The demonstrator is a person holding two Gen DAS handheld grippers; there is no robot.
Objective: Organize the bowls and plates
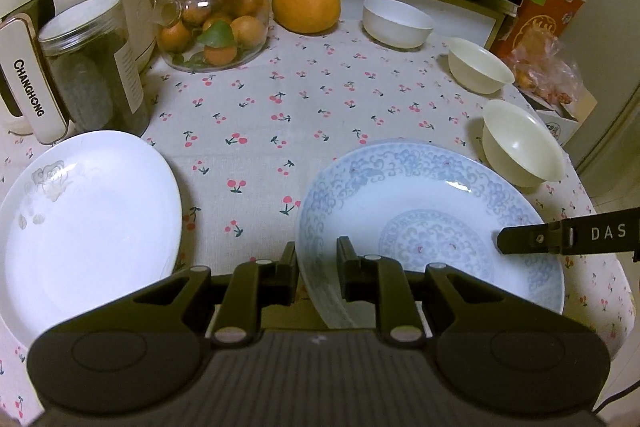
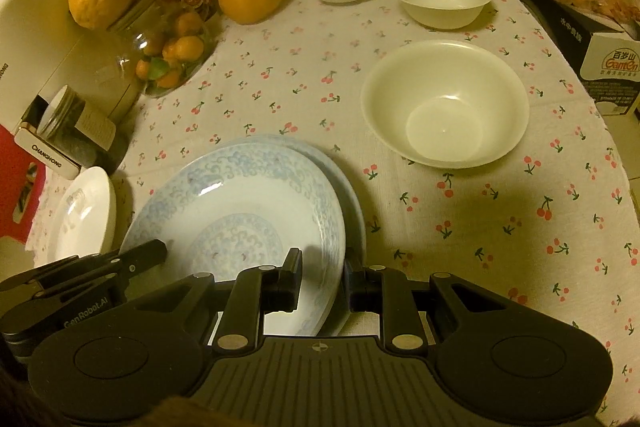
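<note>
The blue plate (image 1: 432,227) sits on a second plate (image 2: 352,195) near the table's (image 1: 260,131) front edge, tipped up on its right side. Each claw has a side of its rim: the left gripper (image 1: 318,267) straddles the left rim, the right gripper (image 2: 322,279) the right rim, jaws narrowed around the rim on both, seemingly pinching it. The white plate (image 1: 88,215) lies just left, at the front left corner. Three bowls (image 2: 444,103) stand apart along the right edge, nearer the right hand.
</note>
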